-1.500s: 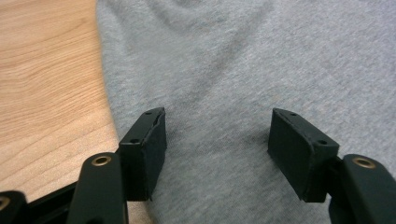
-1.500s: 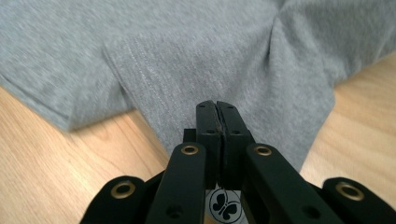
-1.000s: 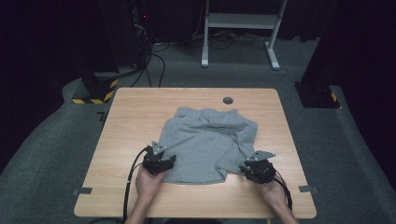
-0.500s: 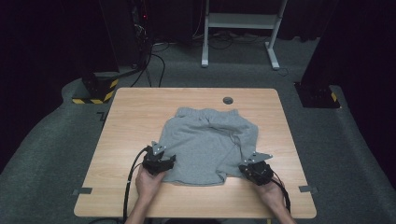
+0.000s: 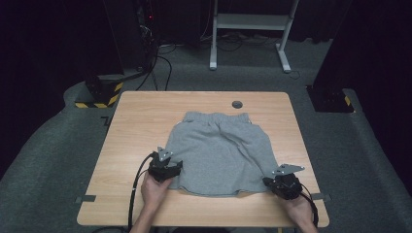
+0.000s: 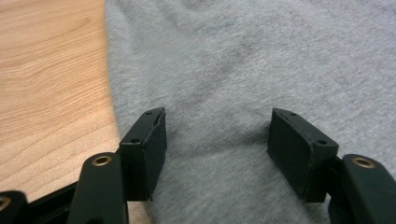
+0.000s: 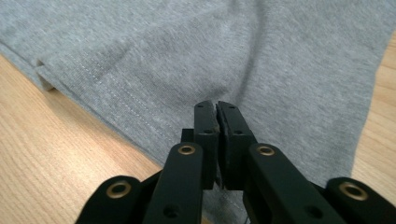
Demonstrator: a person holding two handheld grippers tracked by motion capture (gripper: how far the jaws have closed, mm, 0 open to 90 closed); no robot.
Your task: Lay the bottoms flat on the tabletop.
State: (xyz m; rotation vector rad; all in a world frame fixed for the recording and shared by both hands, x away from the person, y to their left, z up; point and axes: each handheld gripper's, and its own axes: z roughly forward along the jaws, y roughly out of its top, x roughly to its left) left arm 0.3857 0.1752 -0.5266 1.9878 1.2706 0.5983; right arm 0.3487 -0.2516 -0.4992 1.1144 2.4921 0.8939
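High view — one grey shorts (image 5: 221,155), two grippers: left gripper (image 5: 167,167) released, right gripper (image 5: 277,182) clenched on its hem.

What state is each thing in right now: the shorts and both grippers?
Grey shorts: spread flat on the table, waistband at the far side, hems toward the person, a slight crease running to the right corner.
Left gripper: jaws open, resting over the left hem area, fabric between the pads but not pinched.
Right gripper: jaws closed together, pinching the fabric near the right hem corner.
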